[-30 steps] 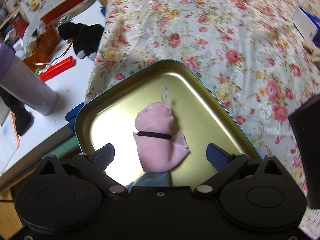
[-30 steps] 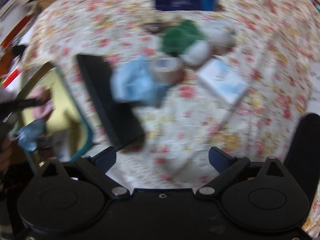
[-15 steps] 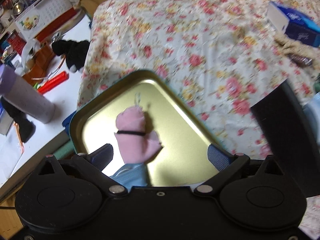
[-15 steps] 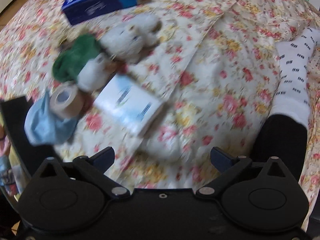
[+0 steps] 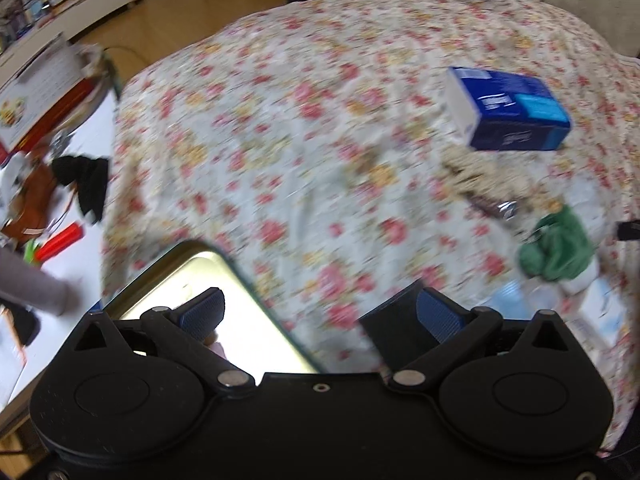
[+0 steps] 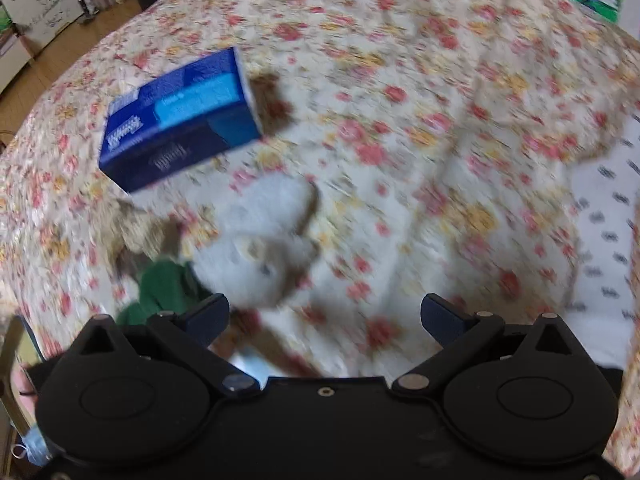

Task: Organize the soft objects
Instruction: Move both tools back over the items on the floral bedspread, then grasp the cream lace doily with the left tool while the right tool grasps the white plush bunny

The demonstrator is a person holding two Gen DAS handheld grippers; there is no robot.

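Note:
My left gripper (image 5: 320, 314) is open and empty above the floral bedspread (image 5: 320, 128). The gold tin tray (image 5: 248, 320) lies under its left finger; a sliver of the pink soft toy (image 5: 218, 349) shows there. A green cloth (image 5: 558, 248) lies to the right. My right gripper (image 6: 325, 320) is open and empty, just in front of a white plush toy (image 6: 264, 240). The green cloth (image 6: 168, 288) lies left of the plush. Both views are blurred.
A blue tissue box (image 5: 508, 110) sits far on the bed, also in the right wrist view (image 6: 180, 120). A black flat object (image 5: 384, 328) lies near the left gripper's right finger. A white side table (image 5: 80, 200) with clutter stands left. A white patterned sock (image 6: 604, 240) is at right.
The left gripper has swung up and right, away from the tray, so the pink toy has nearly left view. The right gripper has moved toward the white plush and tissue box.

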